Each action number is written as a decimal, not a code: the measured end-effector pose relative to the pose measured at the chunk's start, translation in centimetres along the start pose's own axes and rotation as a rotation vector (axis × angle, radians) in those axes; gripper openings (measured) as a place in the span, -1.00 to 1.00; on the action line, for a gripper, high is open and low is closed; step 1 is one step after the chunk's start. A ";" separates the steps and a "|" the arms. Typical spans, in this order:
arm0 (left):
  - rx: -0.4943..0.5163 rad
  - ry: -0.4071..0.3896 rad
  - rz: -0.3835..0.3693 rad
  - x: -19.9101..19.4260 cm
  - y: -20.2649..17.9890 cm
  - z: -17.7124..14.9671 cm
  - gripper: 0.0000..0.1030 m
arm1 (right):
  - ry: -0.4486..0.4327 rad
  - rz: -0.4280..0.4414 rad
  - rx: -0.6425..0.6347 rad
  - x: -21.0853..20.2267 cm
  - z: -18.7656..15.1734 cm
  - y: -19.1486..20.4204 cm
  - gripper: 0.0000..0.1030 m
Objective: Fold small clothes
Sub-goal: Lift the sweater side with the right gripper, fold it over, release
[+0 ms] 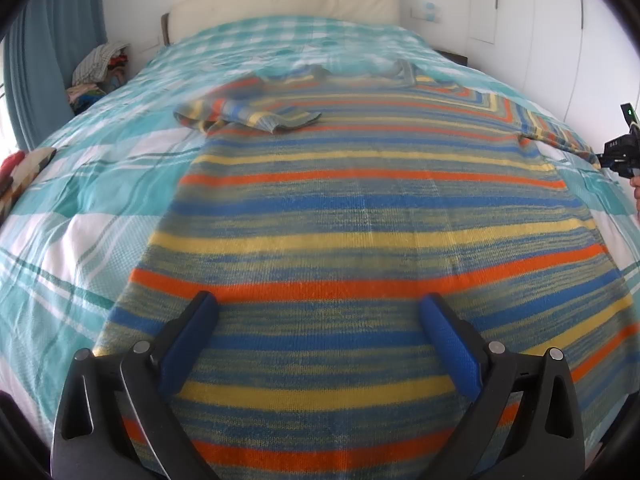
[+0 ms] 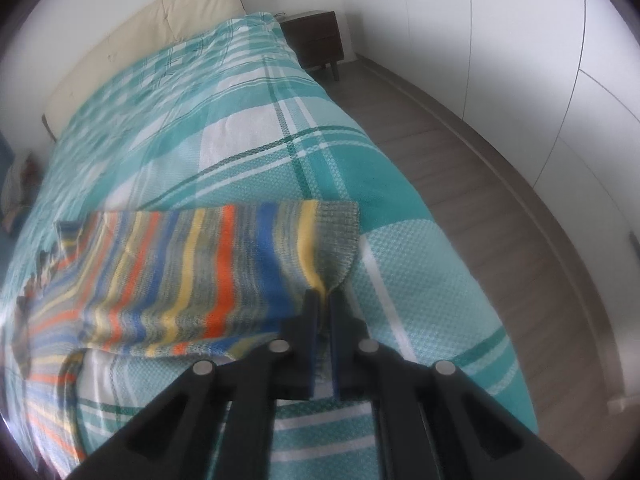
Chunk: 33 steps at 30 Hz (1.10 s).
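Note:
A striped knit sweater in orange, blue, yellow and grey-green lies flat on the bed. Its left sleeve is folded in over the chest. My left gripper hovers open over the hem, blue pads wide apart with nothing between them. The right sleeve stretches out toward the bed's edge. My right gripper is shut on the grey ribbed cuff of that sleeve and holds it slightly off the cover. In the left wrist view the right gripper shows at the far right, at the sleeve's end.
The bed wears a teal and white plaid cover with a cream headboard behind. A heap of clothes sits at the far left. A dark nightstand and wooden floor lie right of the bed.

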<state>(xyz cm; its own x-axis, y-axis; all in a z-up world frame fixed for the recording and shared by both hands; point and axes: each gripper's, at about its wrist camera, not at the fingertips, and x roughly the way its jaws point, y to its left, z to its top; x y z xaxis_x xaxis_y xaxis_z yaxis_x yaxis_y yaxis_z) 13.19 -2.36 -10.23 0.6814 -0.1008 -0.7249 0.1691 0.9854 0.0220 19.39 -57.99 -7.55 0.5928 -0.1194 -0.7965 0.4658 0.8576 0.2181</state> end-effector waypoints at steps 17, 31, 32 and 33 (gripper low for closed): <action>0.001 -0.007 0.003 0.1 0.1 0.0 0.98 | 0.146 0.519 0.647 0.7 -5.4 -4.0 -0.26; 0.002 0.049 -0.016 -0.6 0.5 0.6 0.96 | -0.021 0.120 0.393 -2.0 -4.2 -2.6 -0.97; 0.008 0.073 -0.016 -1.2 0.6 0.9 0.95 | -0.018 0.112 0.374 -2.2 -4.0 -2.4 -0.91; 0.009 0.086 -0.024 -2.2 0.9 1.2 0.95 | -0.012 0.106 0.360 -2.6 -4.0 -2.5 -0.81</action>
<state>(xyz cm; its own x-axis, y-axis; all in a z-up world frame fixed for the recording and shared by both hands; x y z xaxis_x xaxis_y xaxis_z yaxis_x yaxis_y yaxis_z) 12.70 -1.44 -7.75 0.6136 -0.1121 -0.7816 0.1916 0.9814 0.0097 14.02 -57.77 -8.27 0.6569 -0.0475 -0.7525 0.6016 0.6347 0.4851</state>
